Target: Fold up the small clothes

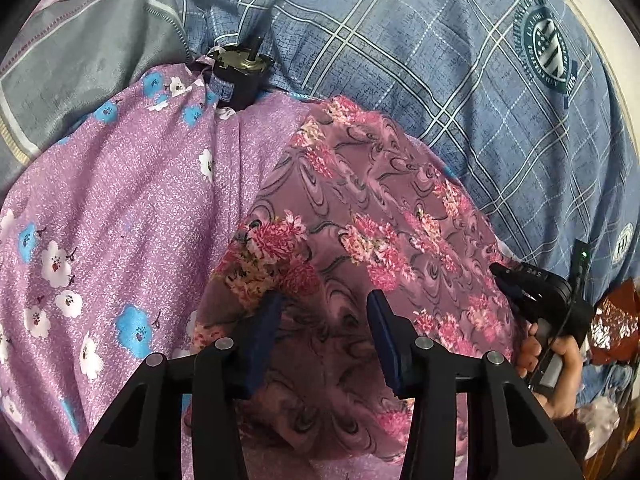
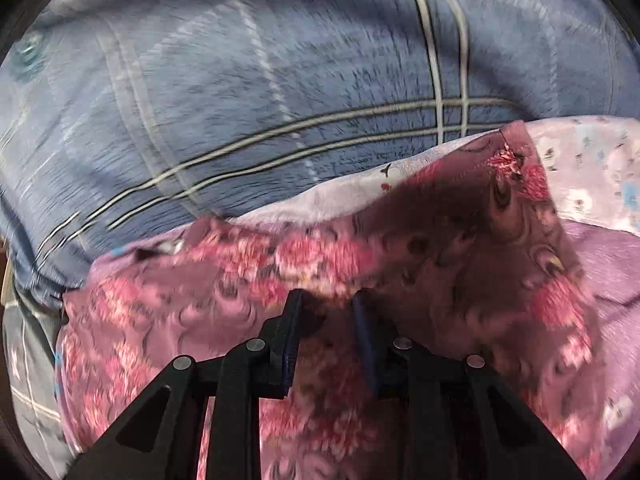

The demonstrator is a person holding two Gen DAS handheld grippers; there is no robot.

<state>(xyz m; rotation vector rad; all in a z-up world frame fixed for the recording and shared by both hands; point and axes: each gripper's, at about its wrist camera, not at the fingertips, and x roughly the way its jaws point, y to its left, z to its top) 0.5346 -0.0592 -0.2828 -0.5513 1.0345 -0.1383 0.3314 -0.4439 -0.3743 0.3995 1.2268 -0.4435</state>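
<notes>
A mauve cloth with pink flower clusters (image 1: 372, 208) lies spread on a larger lilac cloth printed with blue and white blossoms (image 1: 132, 200). My left gripper (image 1: 326, 316) hangs over the mauve cloth's near part. It is open, and its blue pads (image 1: 266, 332) stand well apart with the cloth showing below the gap. At the cloth's right edge a hand holds my right gripper (image 1: 505, 280). In the blurred right wrist view, the right gripper (image 2: 326, 308) points down at the mauve cloth (image 2: 240, 264) with a narrower gap and nothing pinched. One corner of that cloth (image 2: 516, 160) stands raised.
A blue plaid bedsheet (image 1: 400, 40) lies under and beyond the cloths. A grey striped blanket (image 1: 80, 48) is at the top left. A small black motor with a brass top (image 1: 236, 76) rests on the lilac cloth's far edge. Shiny red-brown wrapping (image 1: 616, 320) sits at the right.
</notes>
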